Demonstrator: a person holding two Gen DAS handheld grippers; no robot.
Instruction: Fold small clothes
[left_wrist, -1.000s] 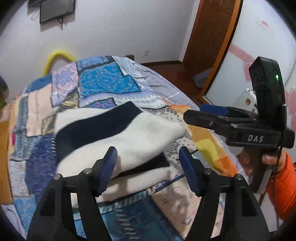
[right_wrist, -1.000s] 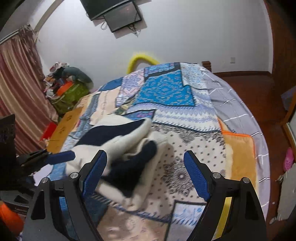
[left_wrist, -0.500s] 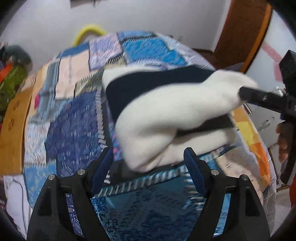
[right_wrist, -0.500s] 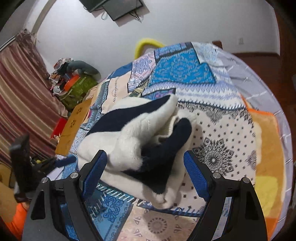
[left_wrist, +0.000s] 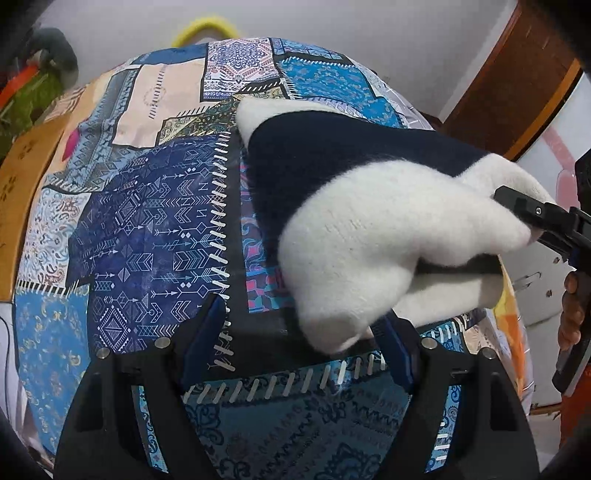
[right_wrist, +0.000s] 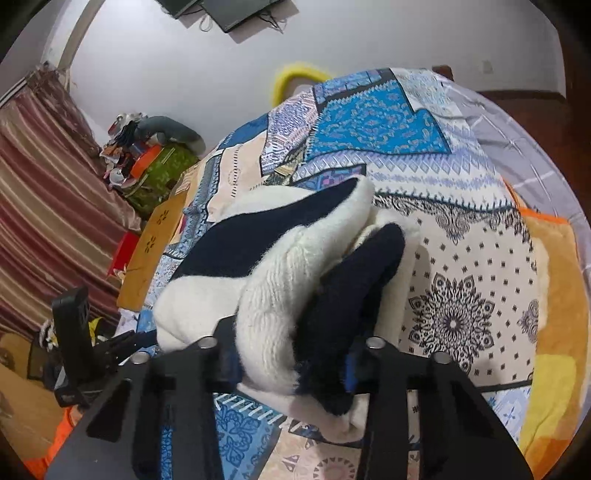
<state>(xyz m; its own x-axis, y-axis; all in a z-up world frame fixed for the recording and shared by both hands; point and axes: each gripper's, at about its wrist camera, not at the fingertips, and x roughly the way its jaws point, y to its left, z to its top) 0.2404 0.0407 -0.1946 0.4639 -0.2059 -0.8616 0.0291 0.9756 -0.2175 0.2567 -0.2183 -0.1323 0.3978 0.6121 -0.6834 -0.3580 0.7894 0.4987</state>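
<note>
Patchwork bedspread (left_wrist: 155, 229) over a bed, white wall behind. Left wrist view: white-and-navy knit garment (left_wrist: 369, 229) bunched right of centre on the bed, broad bare spread to its left. Left gripper (left_wrist: 295, 343) with jaws wide, garment's near corner between them, neither pad seen pressing. Right gripper (left_wrist: 532, 214) biting the garment's far right edge.

Right wrist view: right gripper (right_wrist: 291, 365) with jaws narrow, clamped on folded garment (right_wrist: 280, 266). Open spread (right_wrist: 461, 295) to the right, up to the bed's edge.
</note>
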